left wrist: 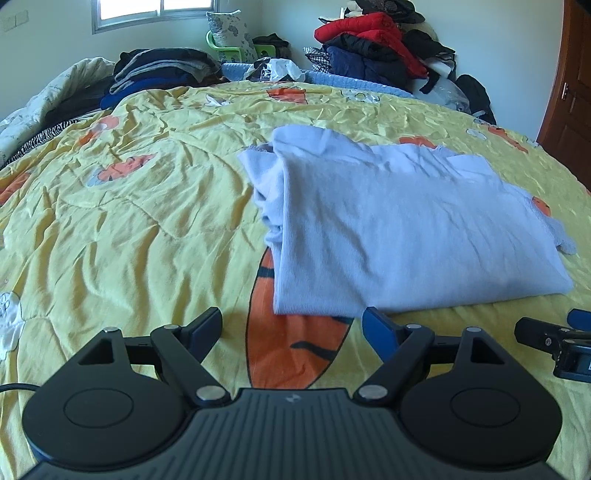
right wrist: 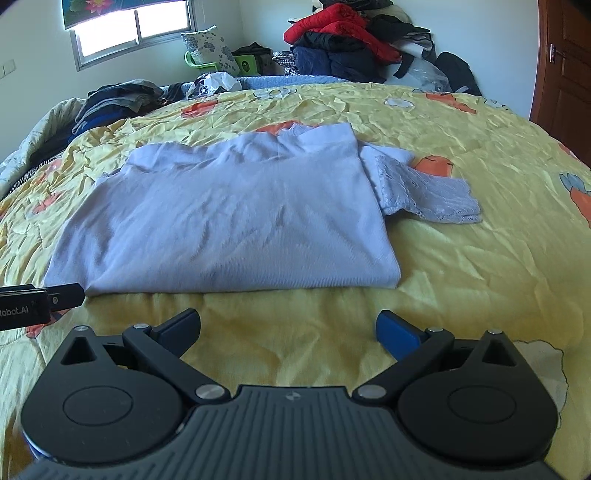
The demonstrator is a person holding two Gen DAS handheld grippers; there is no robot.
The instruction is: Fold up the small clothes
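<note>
A pale lilac top (left wrist: pixel 399 221) lies folded flat on the yellow bedspread (left wrist: pixel 129 229). In the right wrist view the same lilac top (right wrist: pixel 229 218) shows a lace sleeve (right wrist: pixel 424 192) sticking out to its right. My left gripper (left wrist: pixel 291 325) stands open just short of the top's near left corner, nothing between its fingers. My right gripper (right wrist: pixel 288 328) is open too, a short way before the top's near hem, also empty. Each gripper shows at the edge of the other's view: the right one (left wrist: pixel 554 339) and the left one (right wrist: pixel 40 301).
The bed carries an orange cartoon print (left wrist: pixel 295 350). Along the far edge lie a stack of dark folded clothes (left wrist: pixel 162 70), a pile of red and dark jackets (left wrist: pixel 373 44) and a patterned pillow (left wrist: pixel 229 33). A wooden door (right wrist: pixel 565 66) stands at the right.
</note>
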